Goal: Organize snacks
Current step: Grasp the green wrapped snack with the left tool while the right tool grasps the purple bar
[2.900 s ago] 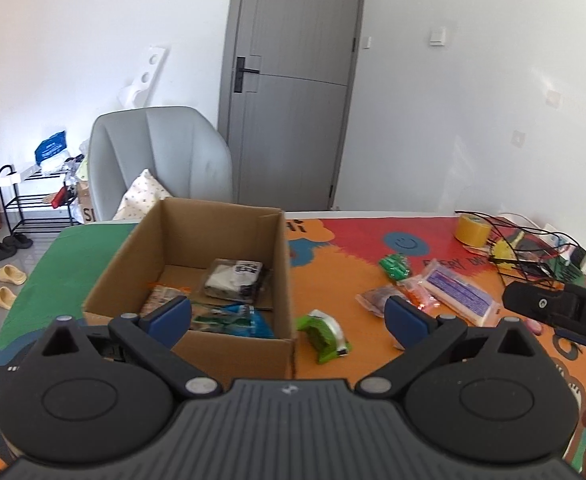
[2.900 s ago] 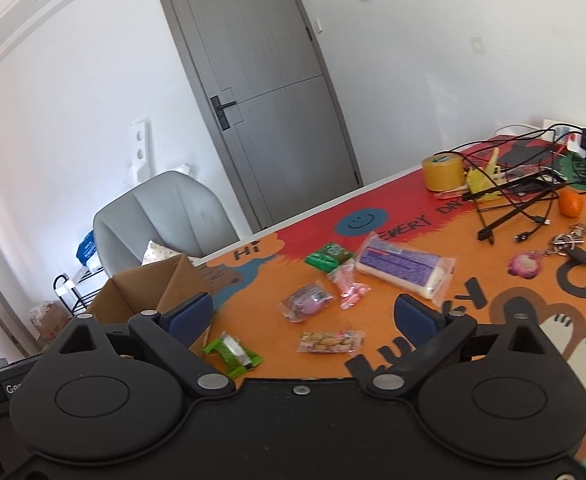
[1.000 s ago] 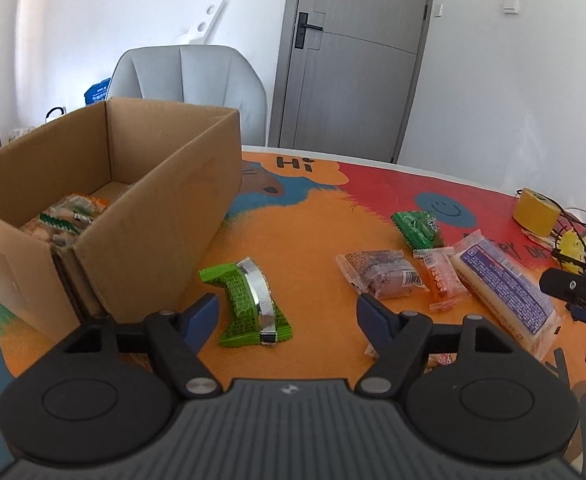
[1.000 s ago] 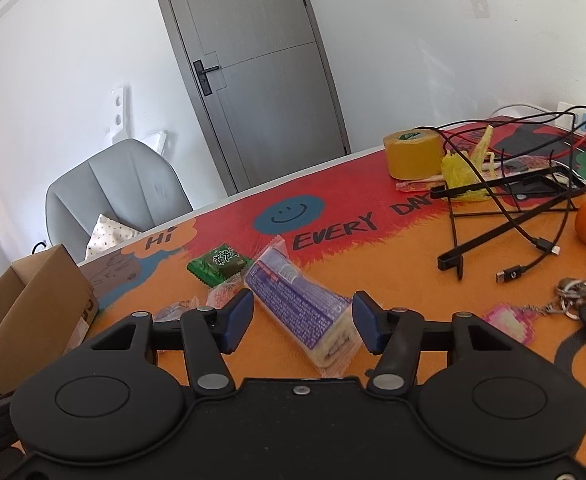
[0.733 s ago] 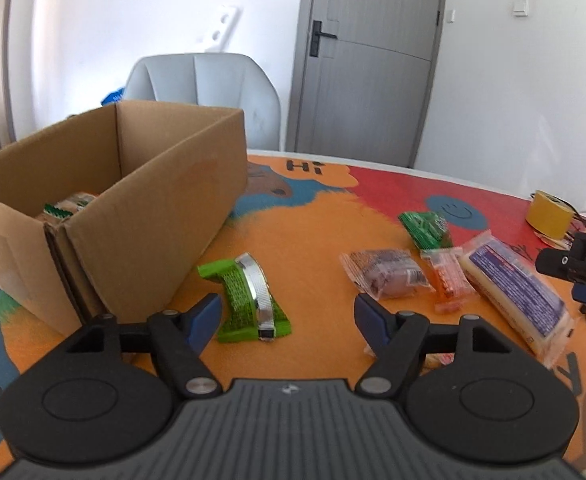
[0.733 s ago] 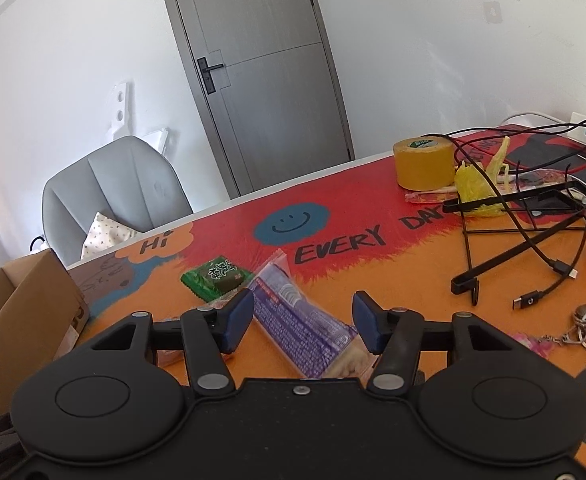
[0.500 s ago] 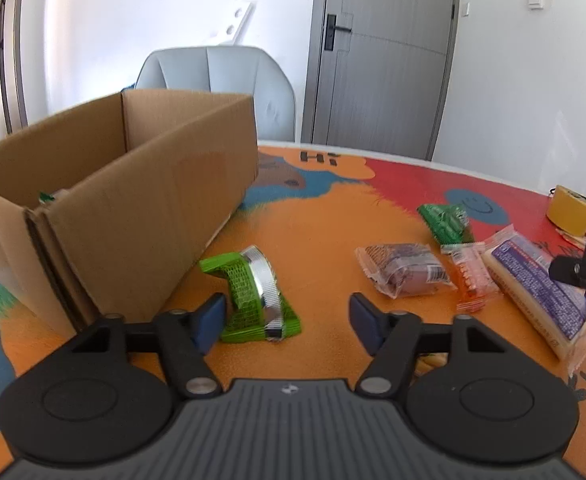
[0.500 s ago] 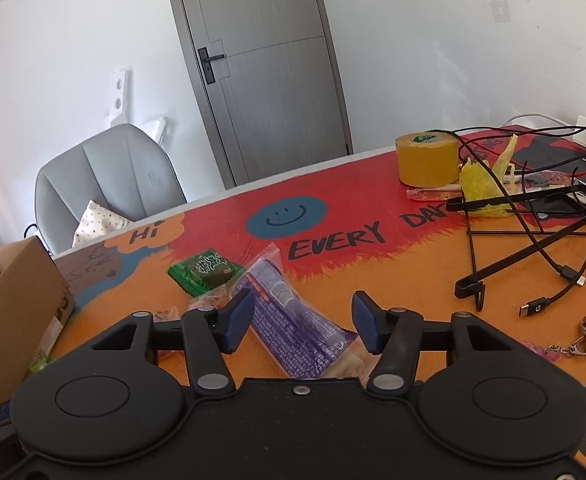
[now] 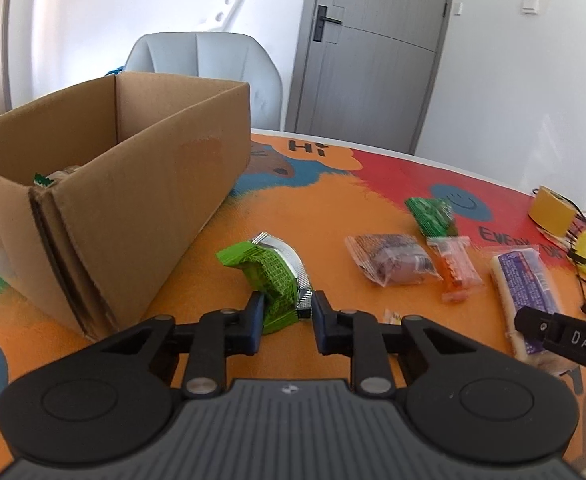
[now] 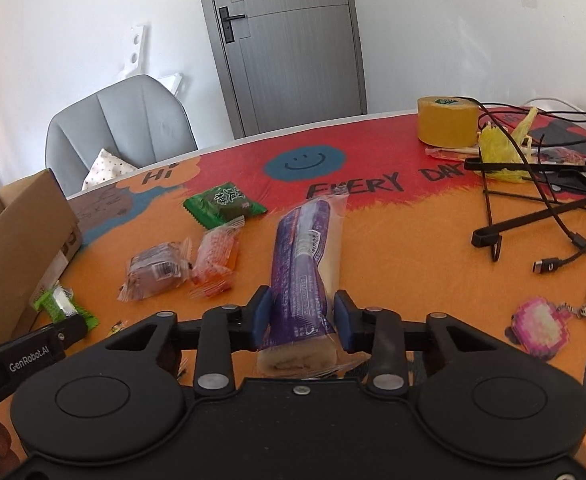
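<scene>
My left gripper (image 9: 284,312) is shut on the near end of a green and silver snack packet (image 9: 269,276) lying on the orange mat just right of the open cardboard box (image 9: 105,184). My right gripper (image 10: 301,320) is shut on the near end of a long purple-wrapped roll cake (image 10: 307,256), which points away toward the door. The roll cake (image 9: 521,284) also shows in the left wrist view. A dark green packet (image 10: 223,202), a brown packet (image 10: 157,266) and an orange packet (image 10: 215,258) lie on the mat between the two grippers.
The box holds several snacks, mostly hidden by its wall. A yellow tape roll (image 10: 447,120), a yellow bag (image 10: 501,152), black cables (image 10: 545,216) and a pink keychain (image 10: 537,326) lie at the right. A grey chair (image 10: 121,136) stands behind the table.
Both grippers have moved down and forward and closed: the left onto the green packet, the right onto the purple roll cake. Both were open half a second ago.
</scene>
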The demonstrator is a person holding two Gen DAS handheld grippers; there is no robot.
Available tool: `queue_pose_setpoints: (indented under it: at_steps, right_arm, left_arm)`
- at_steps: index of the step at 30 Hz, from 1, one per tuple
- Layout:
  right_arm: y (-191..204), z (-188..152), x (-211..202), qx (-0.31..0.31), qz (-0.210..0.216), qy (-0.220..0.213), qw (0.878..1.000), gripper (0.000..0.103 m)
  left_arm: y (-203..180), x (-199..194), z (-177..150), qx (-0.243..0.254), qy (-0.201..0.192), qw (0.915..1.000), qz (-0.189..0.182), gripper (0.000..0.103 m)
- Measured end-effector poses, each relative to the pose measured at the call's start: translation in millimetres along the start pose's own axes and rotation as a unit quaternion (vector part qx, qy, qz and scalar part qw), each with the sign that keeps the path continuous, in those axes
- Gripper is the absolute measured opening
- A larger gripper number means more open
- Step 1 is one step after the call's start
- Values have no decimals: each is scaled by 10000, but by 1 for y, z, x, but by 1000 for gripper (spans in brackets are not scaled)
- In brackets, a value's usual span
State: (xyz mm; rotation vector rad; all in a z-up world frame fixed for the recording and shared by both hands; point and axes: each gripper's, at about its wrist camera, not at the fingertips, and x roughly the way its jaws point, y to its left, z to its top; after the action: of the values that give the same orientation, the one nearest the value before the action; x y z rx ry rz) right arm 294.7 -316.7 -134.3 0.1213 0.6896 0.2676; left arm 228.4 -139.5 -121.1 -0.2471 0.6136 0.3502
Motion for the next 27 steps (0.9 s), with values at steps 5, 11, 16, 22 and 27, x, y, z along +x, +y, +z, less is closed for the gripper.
queue_pose_setpoints:
  at_steps: [5,11,16,22,27]
  right_arm:
    - [3,-9,-12,98,16,1,10000,33]
    - [4,-21,-29,276,12,25,9996,32]
    - [10,-31,-44,279,-75,88,9995,36]
    - [20,-31,-48,7,-291,-115,9995,59]
    - [20,-30,-40,-23,-352,-66,9994,59]
  left_arm:
    - [3,-13,-6,85,75,9997,-236,22]
    - [7,-30,-13,330,164,9982,-483,24]
    - [14,-43,-14,451,15,9979,-457,47]
    - [10,-40,-10,461,-308,9982,-225,79]
    - [5,-28,-11,494,-159,9986,-70,78]
